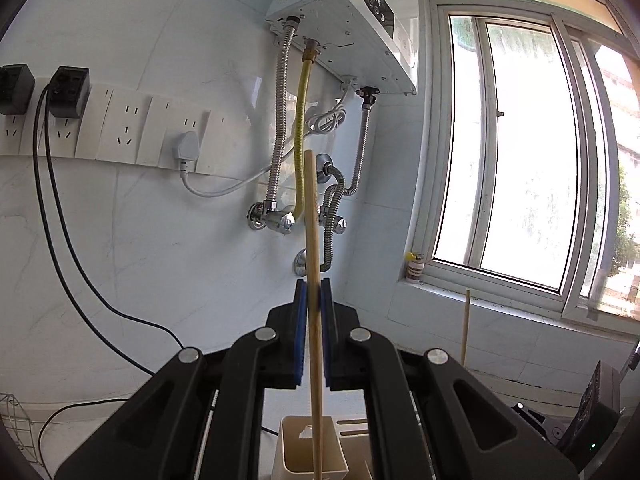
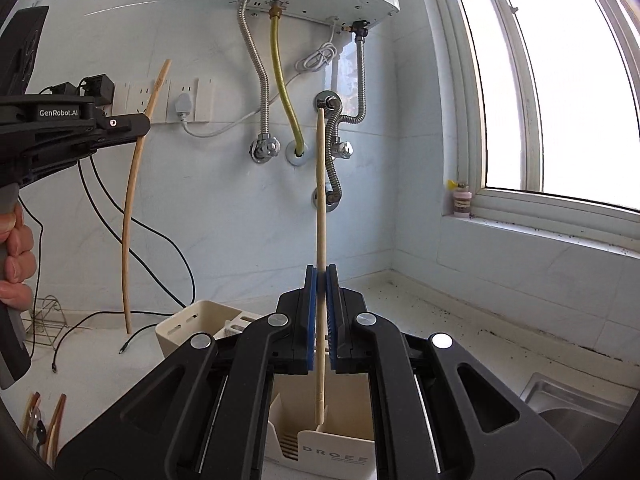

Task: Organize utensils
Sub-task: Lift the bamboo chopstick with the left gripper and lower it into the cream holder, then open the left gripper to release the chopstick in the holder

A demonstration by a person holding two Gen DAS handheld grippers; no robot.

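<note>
Chopsticks were the things being handled, one in each gripper. In the left wrist view, the left gripper [image 1: 314, 292] had its blue-padded jaws closed on a long pale wooden chopstick [image 1: 313, 248], which stood nearly upright between the pads. Its lower end hung over a cream plastic utensil holder [image 1: 294, 446] at the near edge of the picture. To the right, the tip of a second pale chopstick [image 1: 465, 326] stood near the window sill [image 1: 516, 314]. Far behind, a white water heater [image 1: 348, 32] hung on the wall.

In the right wrist view, the right gripper [image 2: 321, 276] was also closed, pinching the second pale chopstick [image 2: 321, 208] upright. Its lower end reached just above a compartment of the cream holder [image 2: 334, 446]. On the left, the left gripper [image 2: 140, 124] held the first chopstick [image 2: 130, 216] over the white counter [image 2: 92, 360], well apart from the holder. A hand [image 2: 16, 256] gripped its handle.
</note>
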